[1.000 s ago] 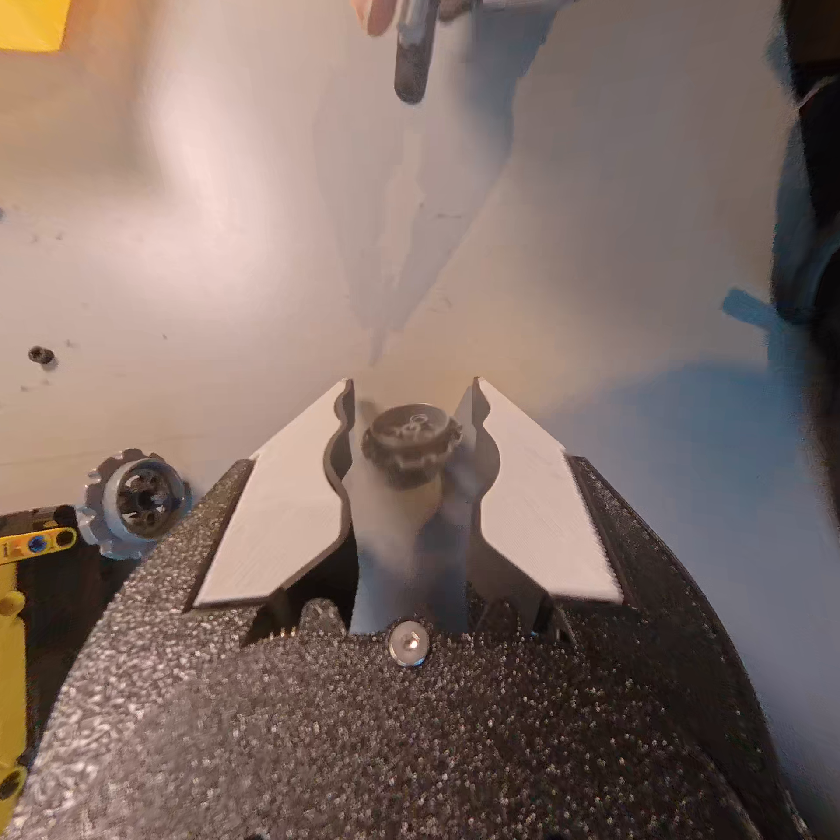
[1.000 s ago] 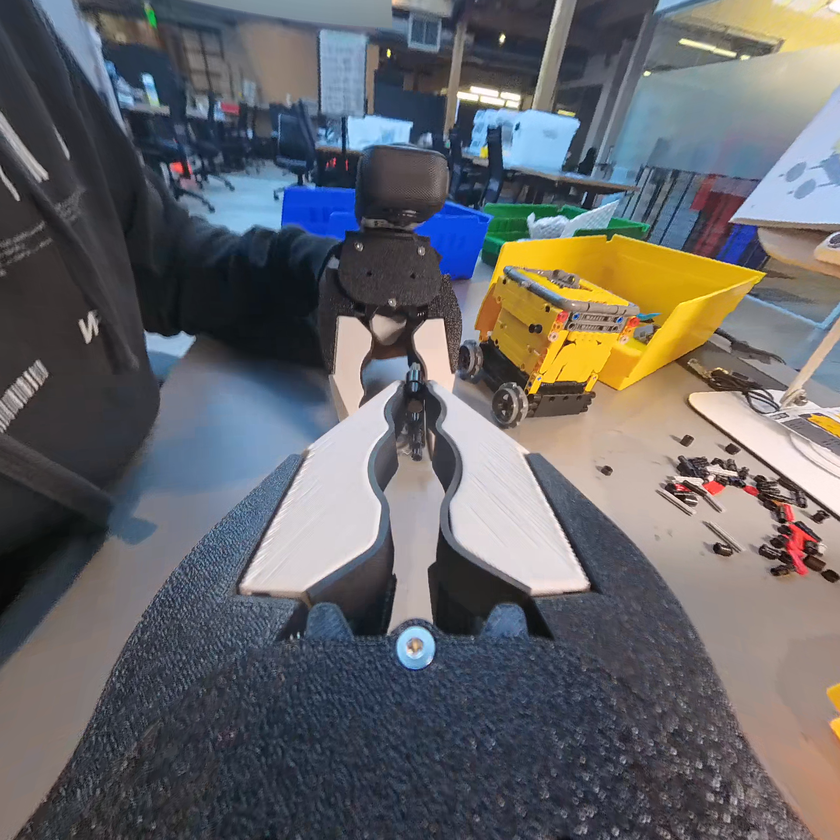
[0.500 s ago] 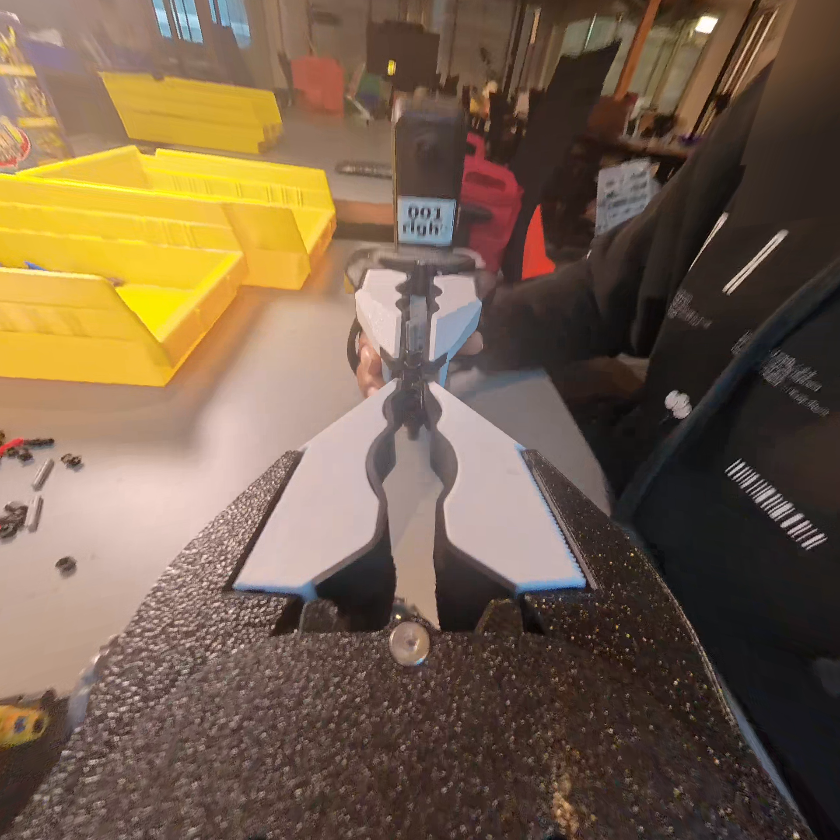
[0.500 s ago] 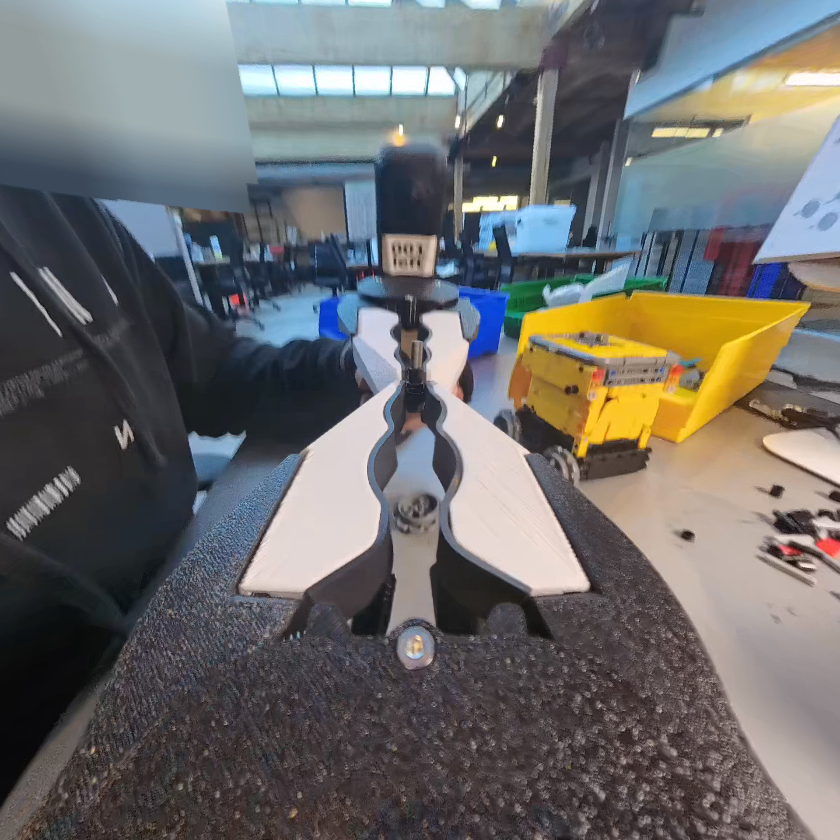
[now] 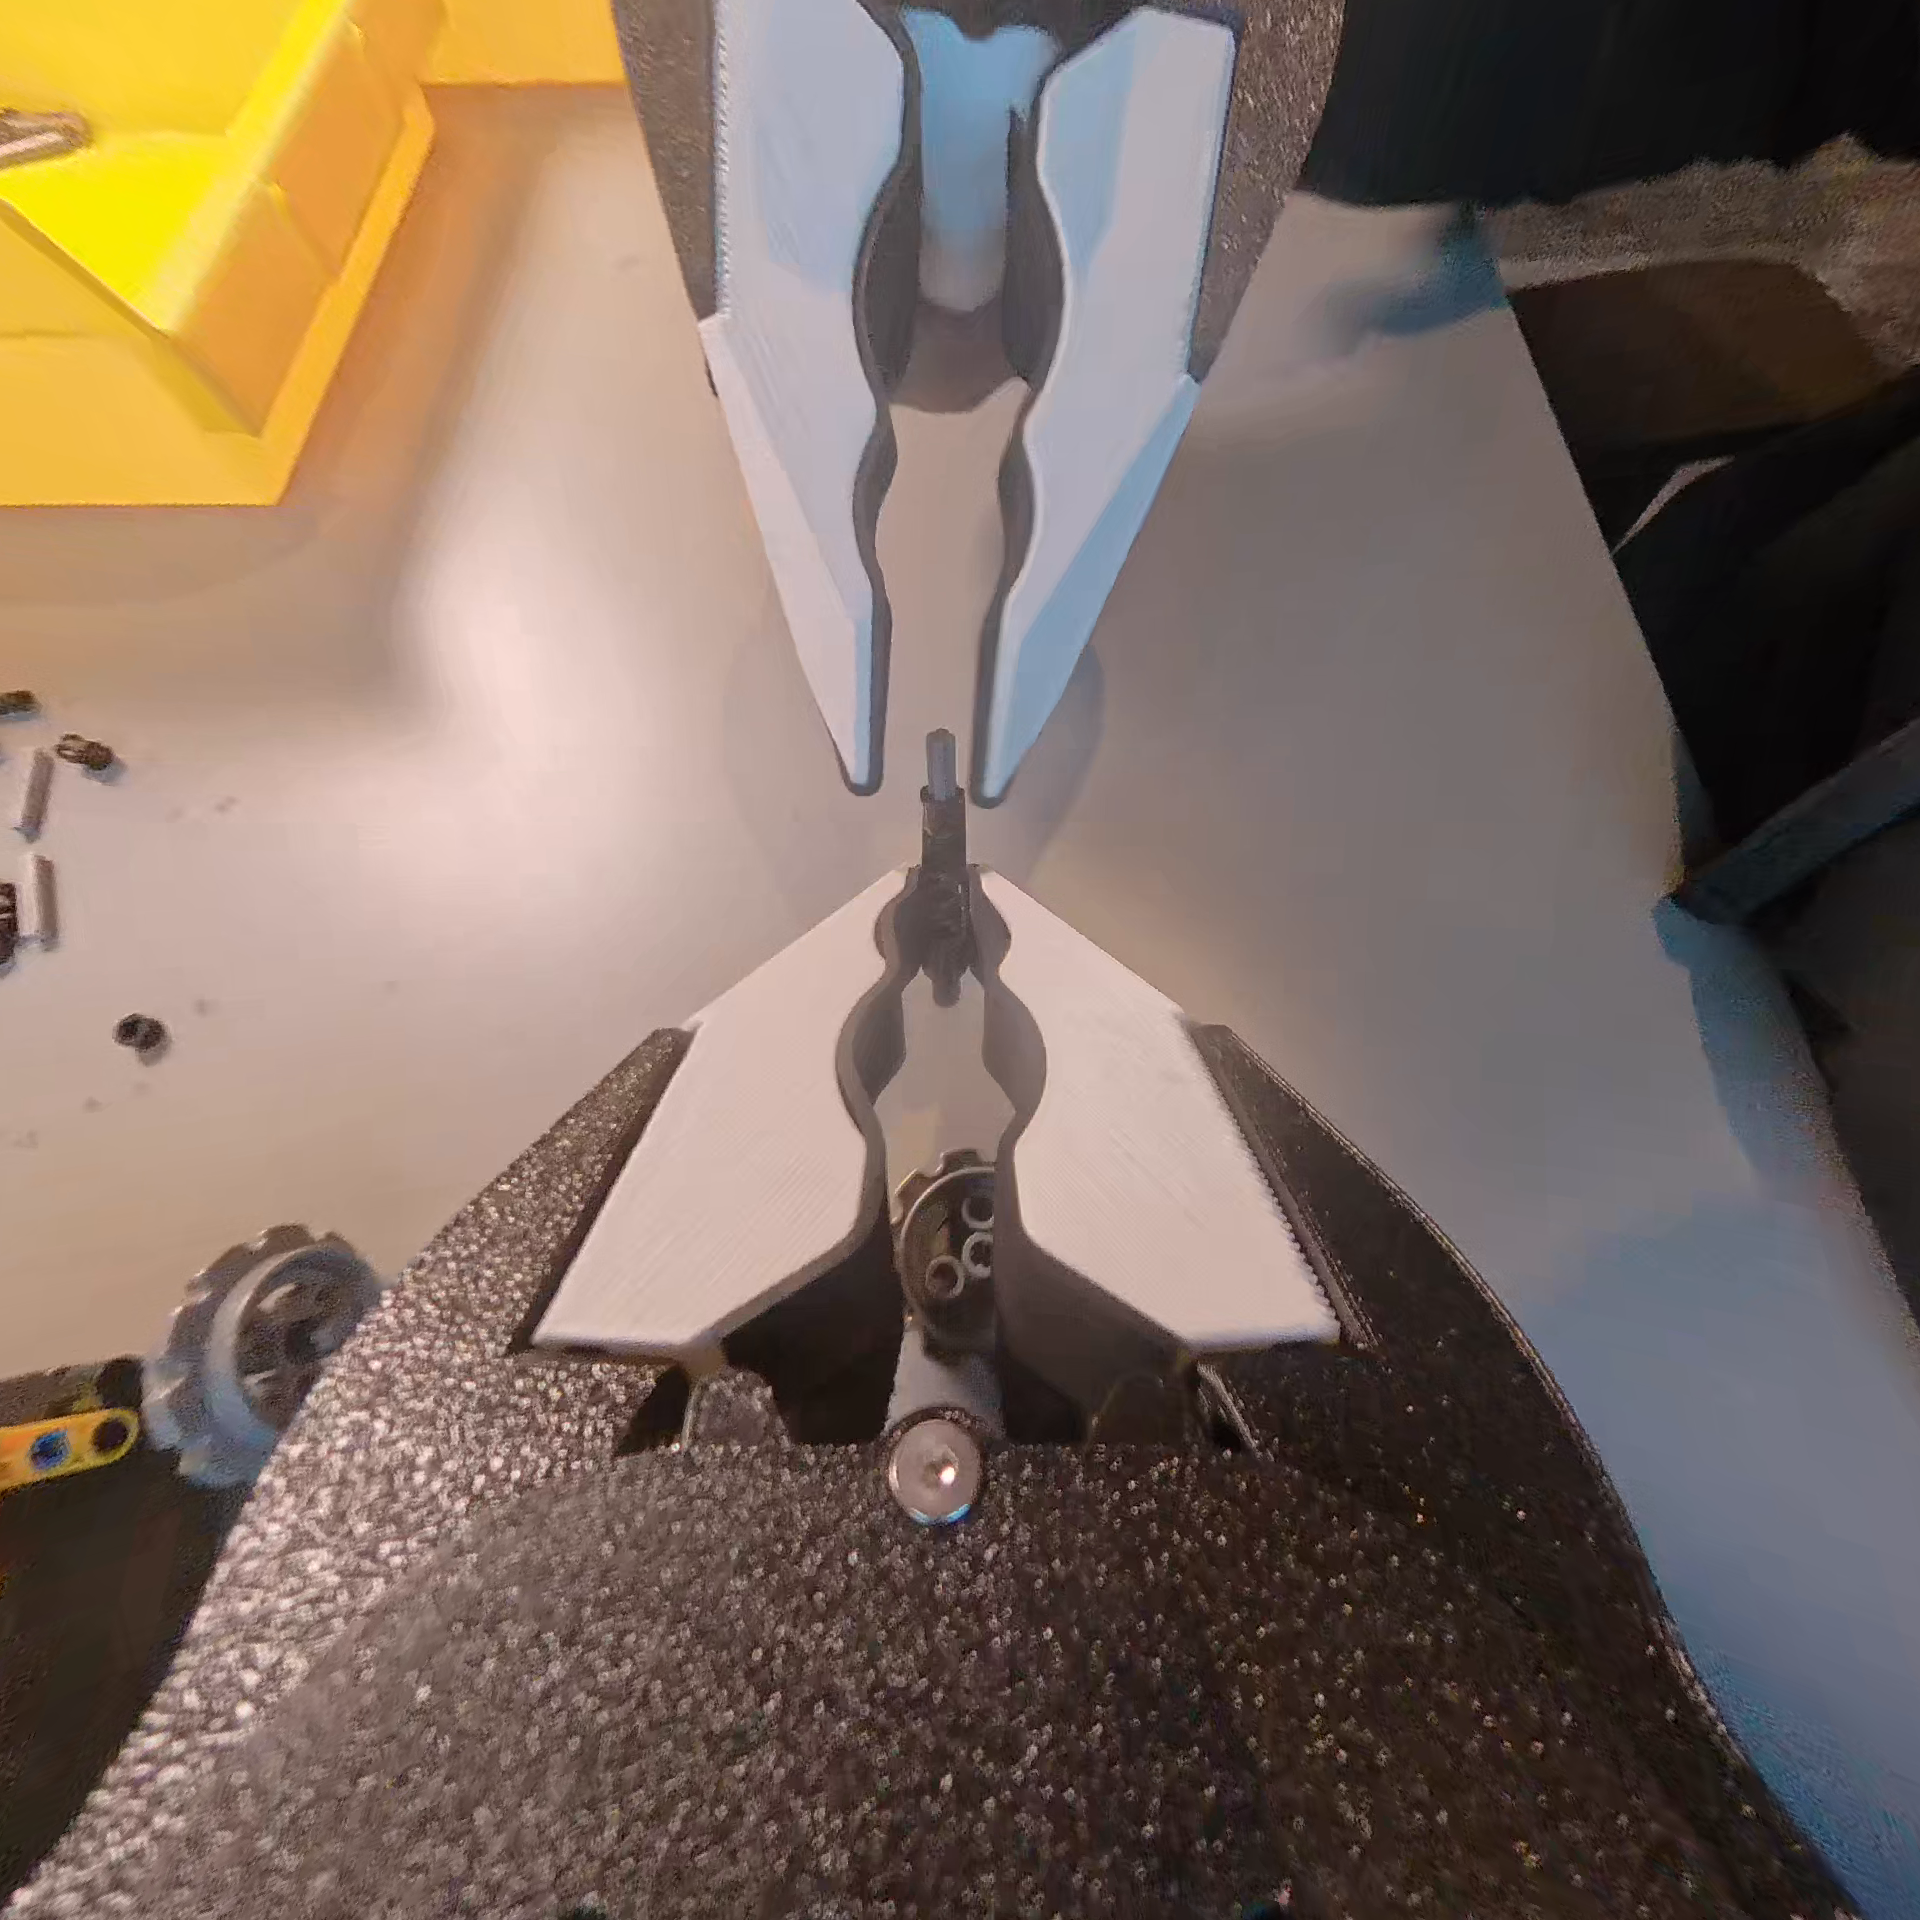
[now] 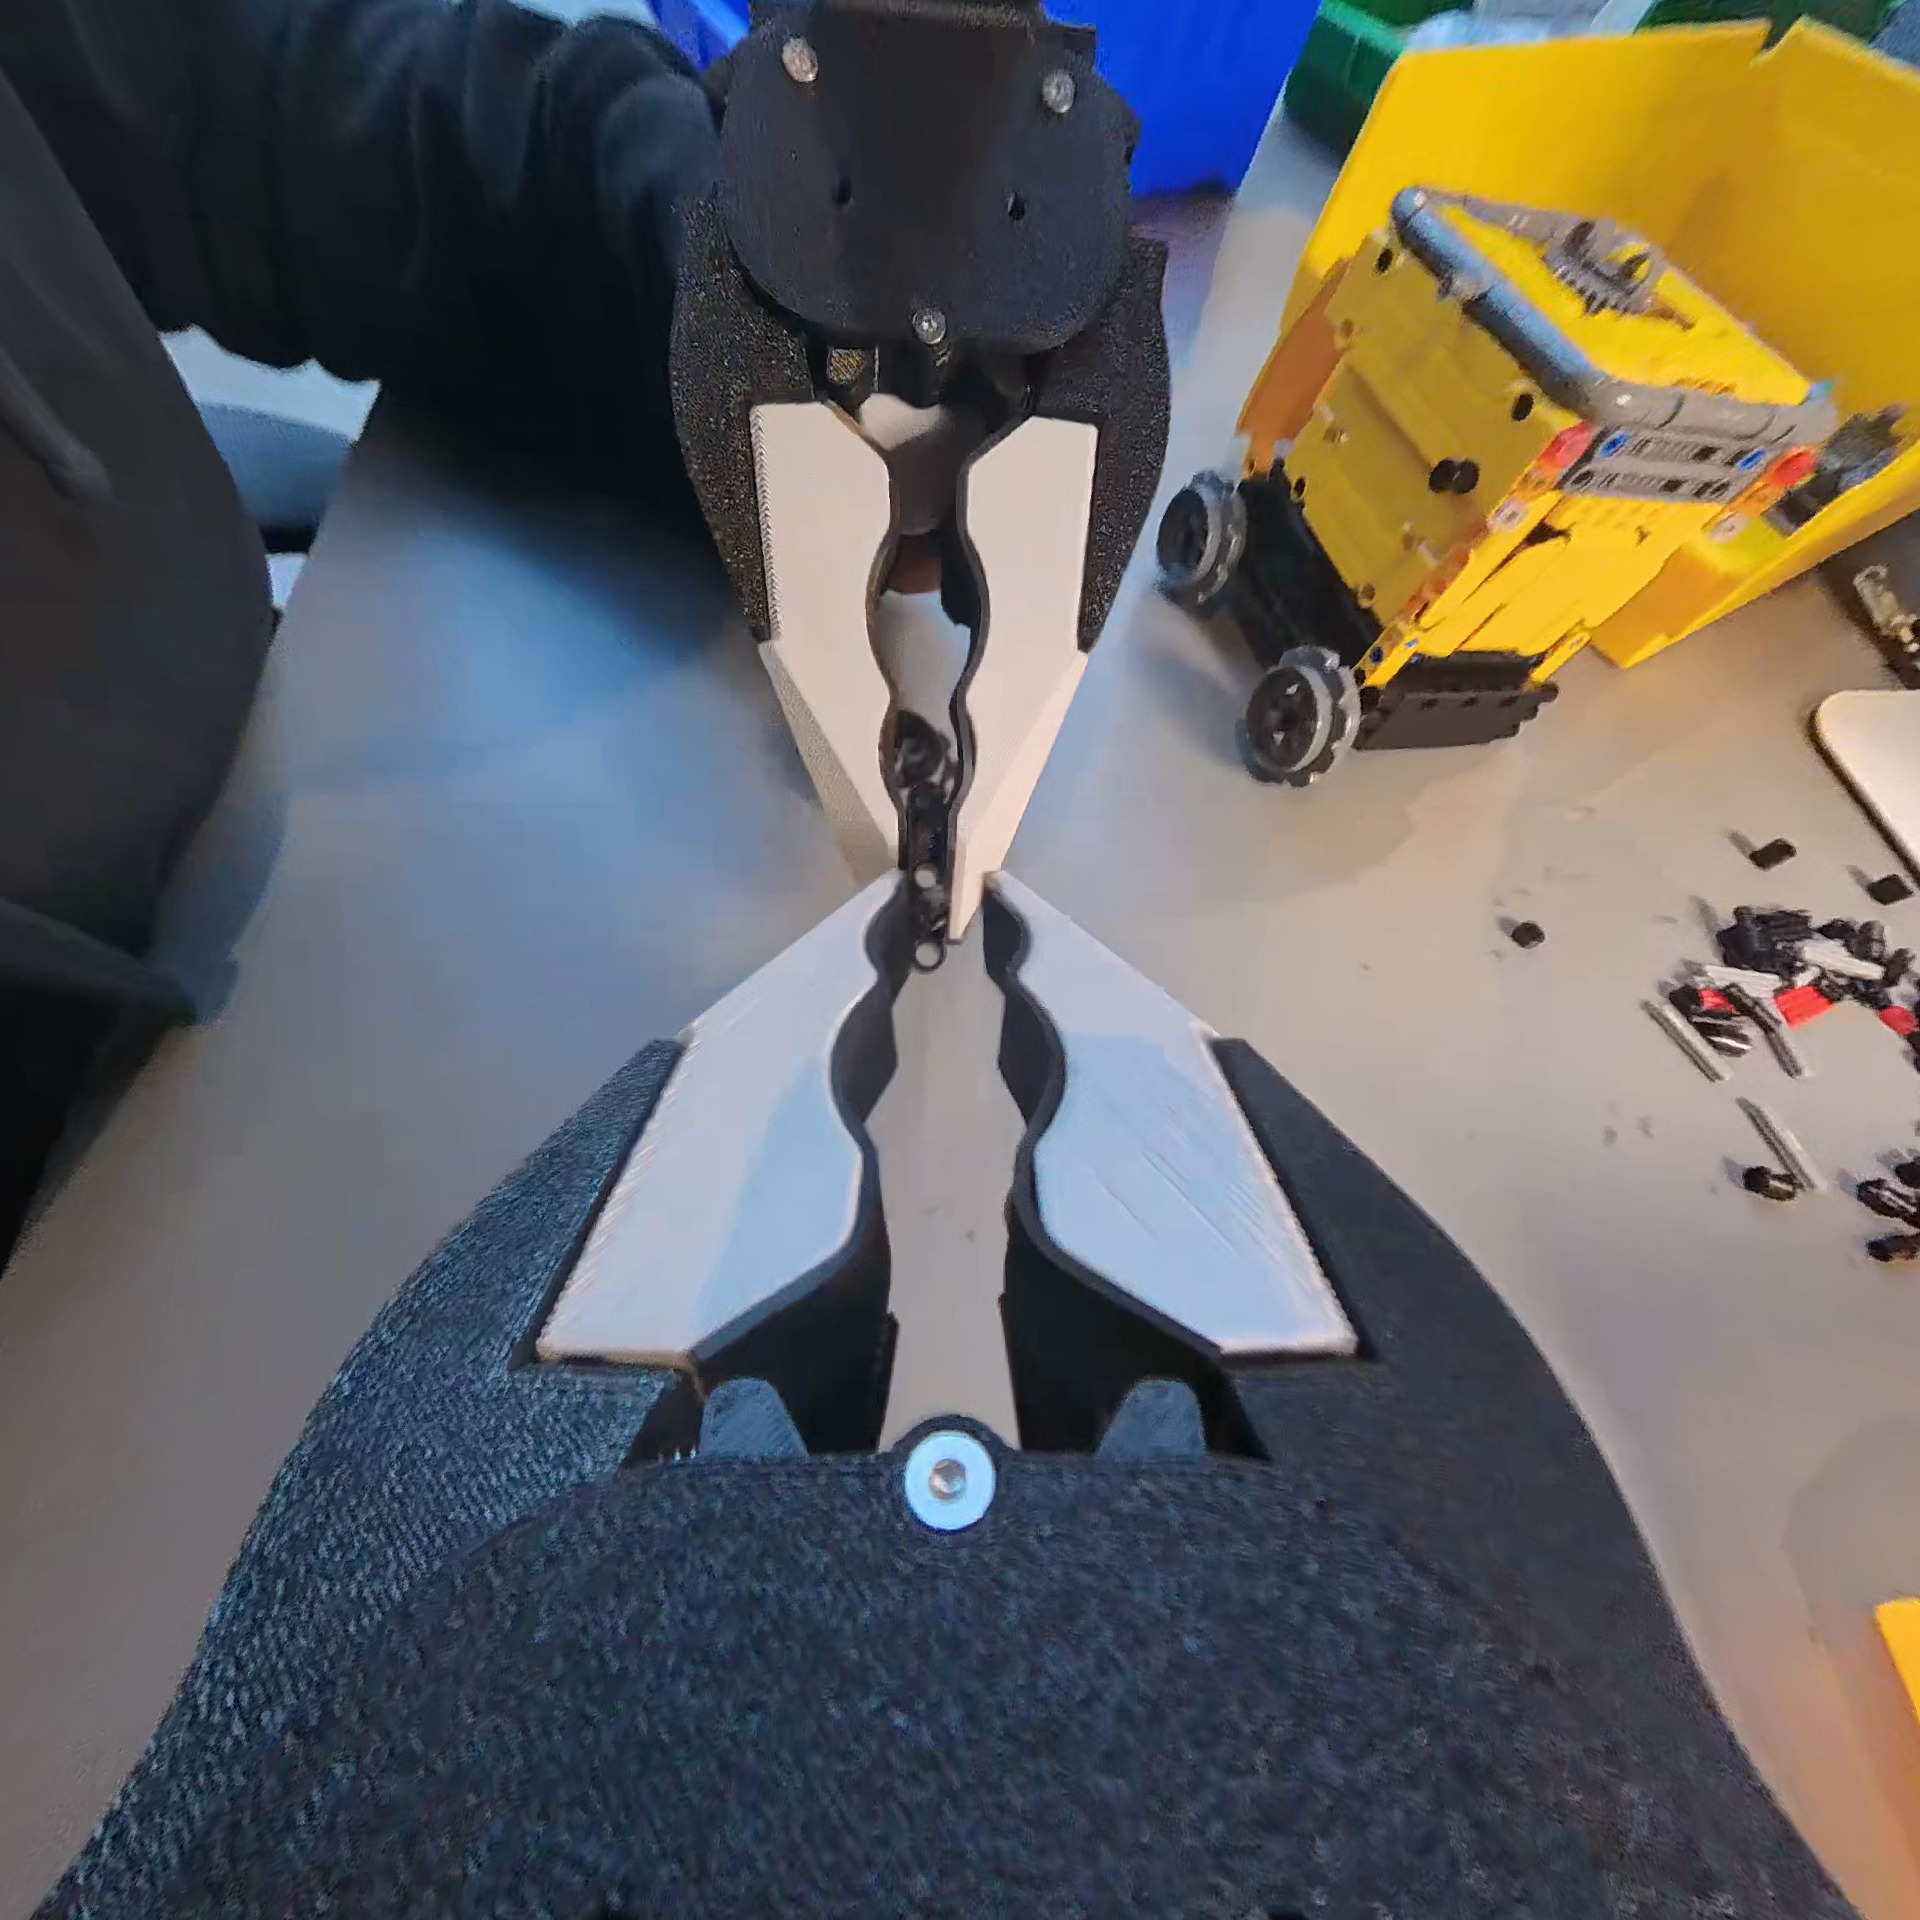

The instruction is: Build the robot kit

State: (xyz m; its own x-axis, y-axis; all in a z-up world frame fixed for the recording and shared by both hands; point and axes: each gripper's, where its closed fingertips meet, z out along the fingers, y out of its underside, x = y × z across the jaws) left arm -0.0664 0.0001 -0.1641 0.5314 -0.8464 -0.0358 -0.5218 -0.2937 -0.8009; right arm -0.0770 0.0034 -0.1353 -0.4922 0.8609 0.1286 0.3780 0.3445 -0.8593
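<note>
The left tool [image 5: 940, 899] is clamped at its tips on a small black toothed piece [image 5: 943, 914] with a thin axle [image 5: 940, 769] sticking out ahead of it; the piece is dark, knobbly and slender, held above the grey tabletop [image 5: 416, 727]. The right tool [image 5: 920, 784] faces it tip to tip with its fingers parted, the axle's end lying in the gap between them and touching neither. From the right wrist view the left tool [image 6: 940, 894] pinches the same black piece [image 6: 928, 852]. A grey-rimmed wheel [image 5: 265, 1340] lies on the tabletop just beside the left tool's body. A yellow brick-built vehicle [image 6: 1507, 457] stands near a yellow bin [image 6: 1558, 114], with small loose black and red parts [image 6: 1808, 987] scattered well apart.
</note>
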